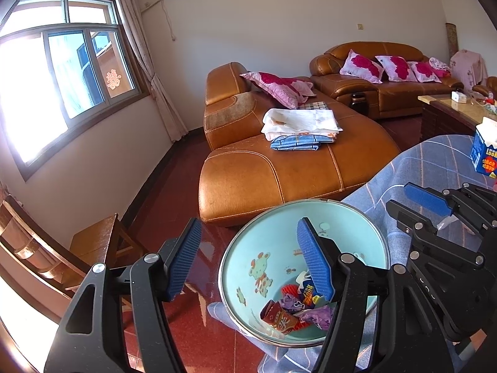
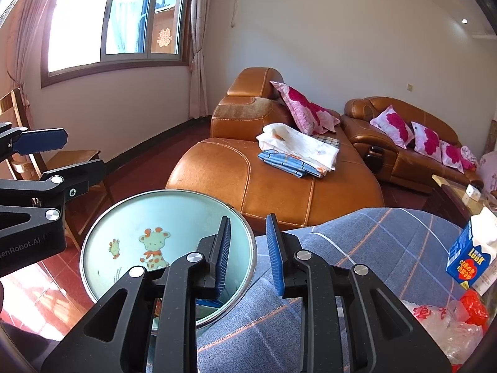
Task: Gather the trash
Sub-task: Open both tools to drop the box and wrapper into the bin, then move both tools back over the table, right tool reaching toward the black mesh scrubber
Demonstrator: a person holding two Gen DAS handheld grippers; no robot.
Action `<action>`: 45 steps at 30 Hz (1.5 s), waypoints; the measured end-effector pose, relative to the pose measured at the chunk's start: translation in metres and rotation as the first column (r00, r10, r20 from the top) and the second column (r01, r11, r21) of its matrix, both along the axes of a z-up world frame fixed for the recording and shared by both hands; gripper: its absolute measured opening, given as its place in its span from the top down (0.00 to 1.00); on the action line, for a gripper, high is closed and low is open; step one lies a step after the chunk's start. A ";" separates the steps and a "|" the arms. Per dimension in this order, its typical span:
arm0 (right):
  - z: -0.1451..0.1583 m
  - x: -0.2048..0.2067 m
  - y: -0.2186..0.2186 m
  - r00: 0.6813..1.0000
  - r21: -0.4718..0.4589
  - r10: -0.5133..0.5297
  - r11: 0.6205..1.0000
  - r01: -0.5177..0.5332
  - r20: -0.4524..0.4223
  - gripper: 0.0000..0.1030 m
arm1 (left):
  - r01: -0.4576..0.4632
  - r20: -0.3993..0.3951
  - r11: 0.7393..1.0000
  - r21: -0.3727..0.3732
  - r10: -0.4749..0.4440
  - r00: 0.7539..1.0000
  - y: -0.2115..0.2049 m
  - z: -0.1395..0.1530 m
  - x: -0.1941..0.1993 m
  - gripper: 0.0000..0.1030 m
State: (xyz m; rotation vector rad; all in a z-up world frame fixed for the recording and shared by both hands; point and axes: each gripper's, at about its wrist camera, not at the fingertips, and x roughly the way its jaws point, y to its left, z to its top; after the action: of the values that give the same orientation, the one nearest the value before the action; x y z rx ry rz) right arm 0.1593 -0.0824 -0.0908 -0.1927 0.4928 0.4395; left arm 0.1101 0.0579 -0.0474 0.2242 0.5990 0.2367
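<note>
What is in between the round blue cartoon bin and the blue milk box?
Only bare blue checked tablecloth lies between the light blue cartoon trash bin and the blue milk carton; the right wrist view shows it best.

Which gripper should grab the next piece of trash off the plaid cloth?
Right. The right gripper, open and empty, is nearer the clear plastic bag and blue milk carton. The left gripper, also open, hangs over the light-blue cartoon-print bin.

Bin (image 1: 239, 261) mouth unobstructed — wrappers (image 1: 295, 310) low inside, apparently; carton (image 2: 469, 258) well right.
</note>
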 end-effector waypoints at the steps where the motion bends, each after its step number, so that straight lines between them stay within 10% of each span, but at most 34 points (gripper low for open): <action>1: 0.000 0.000 0.000 1.000 0.000 0.000 1.000 0.000 0.001 0.76 | 0.001 0.001 1.000 0.000 -0.001 1.000 0.001 0.000 0.000 0.38; 16: 0.034 -0.033 -0.055 0.979 0.037 -0.206 0.978 0.205 0.011 0.53 | 0.072 0.008 0.996 -0.054 -0.072 0.997 -0.016 -0.002 -0.007 0.22; 30: 0.005 -0.151 -0.209 0.840 0.025 -0.531 0.843 0.537 -0.109 0.48 | 0.360 -0.074 0.930 -0.067 -0.365 0.928 -0.123 -0.042 -0.046 0.20; 45: -0.015 -0.158 -0.188 0.888 0.006 -0.419 0.904 0.428 -0.191 0.48 | 0.384 -0.090 0.922 -0.039 -0.386 0.918 -0.133 -0.047 -0.061 0.19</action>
State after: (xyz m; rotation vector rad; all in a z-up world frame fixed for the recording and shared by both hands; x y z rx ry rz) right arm 0.0018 -0.2701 -0.1056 0.0073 0.6890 0.0381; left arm 0.0494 -0.0749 -0.0946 0.3302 0.6388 -0.1639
